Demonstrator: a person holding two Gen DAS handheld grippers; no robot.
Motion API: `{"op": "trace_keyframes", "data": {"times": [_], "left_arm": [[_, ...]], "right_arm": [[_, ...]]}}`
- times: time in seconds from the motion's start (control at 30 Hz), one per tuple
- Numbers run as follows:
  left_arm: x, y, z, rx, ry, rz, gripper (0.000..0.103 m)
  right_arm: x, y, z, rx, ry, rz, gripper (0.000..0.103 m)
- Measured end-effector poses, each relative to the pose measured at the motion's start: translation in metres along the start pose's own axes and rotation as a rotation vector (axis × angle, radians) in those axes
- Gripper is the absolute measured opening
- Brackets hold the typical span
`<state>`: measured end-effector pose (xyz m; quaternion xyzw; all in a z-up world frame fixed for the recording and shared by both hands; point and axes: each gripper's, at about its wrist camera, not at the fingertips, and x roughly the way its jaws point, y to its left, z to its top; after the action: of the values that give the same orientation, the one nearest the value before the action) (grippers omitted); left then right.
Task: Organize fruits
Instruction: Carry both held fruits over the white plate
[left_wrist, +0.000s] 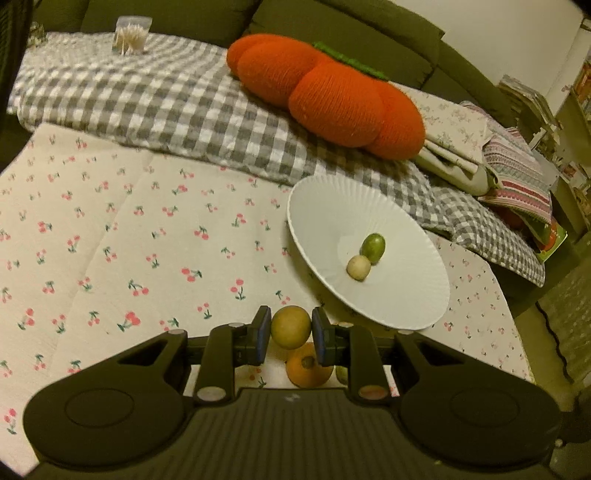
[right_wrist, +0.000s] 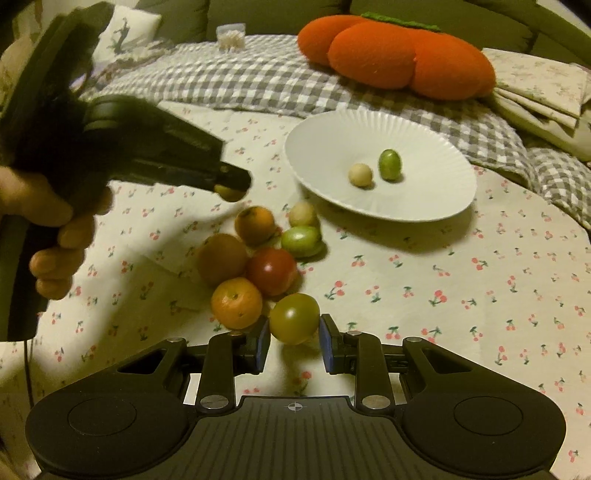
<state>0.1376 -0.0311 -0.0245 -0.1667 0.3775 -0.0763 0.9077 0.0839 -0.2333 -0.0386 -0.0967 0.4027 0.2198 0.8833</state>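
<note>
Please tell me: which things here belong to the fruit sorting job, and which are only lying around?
Job:
- white plate, holding a pale fruit and a green fruit
- fruit pile on the cloth
- yellow fruit in the left gripper
- greenish tomato in the right gripper

Lying around:
- pumpkin cushion
- checked blanket
- toothpick jar
- folded cloths

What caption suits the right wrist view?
Right tongs grip a greenish tomato near the white plate.
</note>
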Motion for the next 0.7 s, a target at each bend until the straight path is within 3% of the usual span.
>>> {"op": "trace_keyframes", "data": {"times": [0.3, 0.7], "left_arm": [[-0.021, -0.002, 0.009, -0.012, -0.042, -0.058, 0.022], [-0.017, -0.003, 0.021, -0.048, -0.092, -0.174, 0.022]], "right_arm": [[-0.013, -0.019, 0.006, 0.065, -0.059, -0.021, 0.026], [-0.026, -0.041, 0.015, 0.138, -0.139, -0.057, 0.026]]}}
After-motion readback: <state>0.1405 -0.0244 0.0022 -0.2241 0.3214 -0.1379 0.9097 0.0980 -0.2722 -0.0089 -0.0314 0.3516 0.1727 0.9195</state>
